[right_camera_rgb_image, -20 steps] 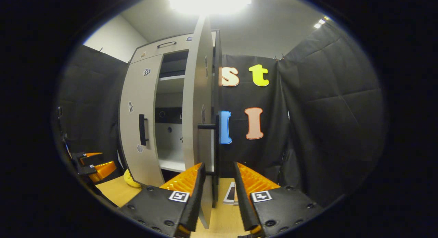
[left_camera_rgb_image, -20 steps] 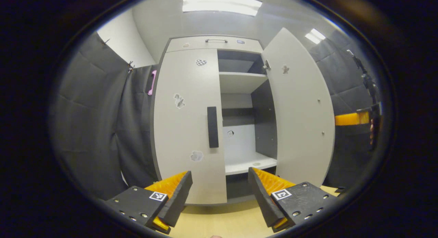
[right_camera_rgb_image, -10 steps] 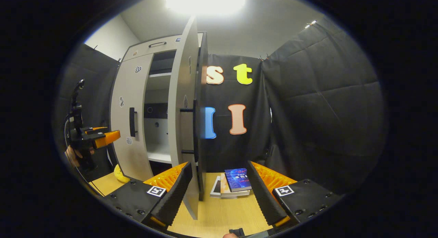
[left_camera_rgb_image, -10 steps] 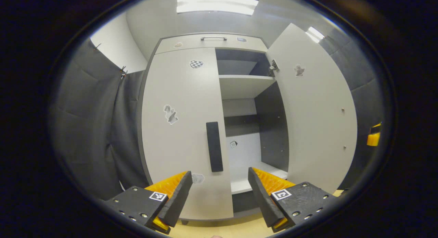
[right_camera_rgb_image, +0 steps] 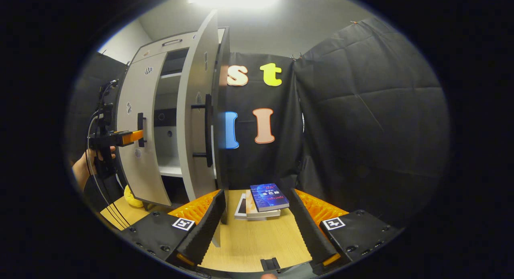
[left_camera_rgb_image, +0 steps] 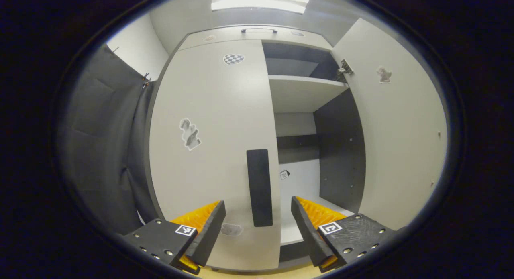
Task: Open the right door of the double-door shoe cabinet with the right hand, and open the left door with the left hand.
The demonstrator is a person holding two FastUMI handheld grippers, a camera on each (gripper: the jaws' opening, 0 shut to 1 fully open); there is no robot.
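Left gripper (left_camera_rgb_image: 257,212) jaws spread wide, empty, squared up on the left door (left_camera_rgb_image: 213,150), which is shut; its dark vertical handle (left_camera_rgb_image: 259,186) sits dead ahead between the fingers, not touched yet, lined up for a pinch-and-pull. Past the handle to the right, the open cabinet bay with a shelf (left_camera_rgb_image: 299,92), then the right door (left_camera_rgb_image: 401,122) swung out wide, so that half looks done. Right gripper (right_camera_rgb_image: 257,214) jaws also spread, holding nothing, clear of the right door's edge and handle (right_camera_rgb_image: 208,130), which stand just left of it. Books (right_camera_rgb_image: 261,200) lie on the floor ahead between its fingers. Far left, a hand (right_camera_rgb_image: 90,164) holds the other gripper at the left door.
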